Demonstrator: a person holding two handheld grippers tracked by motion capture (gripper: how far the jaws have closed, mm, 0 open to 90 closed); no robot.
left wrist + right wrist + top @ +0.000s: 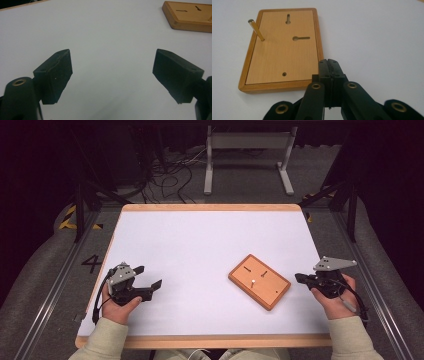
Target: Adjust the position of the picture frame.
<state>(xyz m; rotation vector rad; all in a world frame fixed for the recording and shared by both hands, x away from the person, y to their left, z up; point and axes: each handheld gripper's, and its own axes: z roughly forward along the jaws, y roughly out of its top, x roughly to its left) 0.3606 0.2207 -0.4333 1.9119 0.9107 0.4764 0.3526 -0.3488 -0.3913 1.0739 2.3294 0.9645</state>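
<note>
A wooden board is lying at four o'clock on the table, a brass peg standing in it. The right gripper, jaws pressed together and empty, is resting just beside it; the left gripper, jaws apart, is idling well away. Judged best: part the right jaws before approaching the peg squarely.

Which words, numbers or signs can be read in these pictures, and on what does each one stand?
"4": a dark number on the grey floor, left of the table.
The wooden board carries no writing, and the two grippers show none either.
</note>
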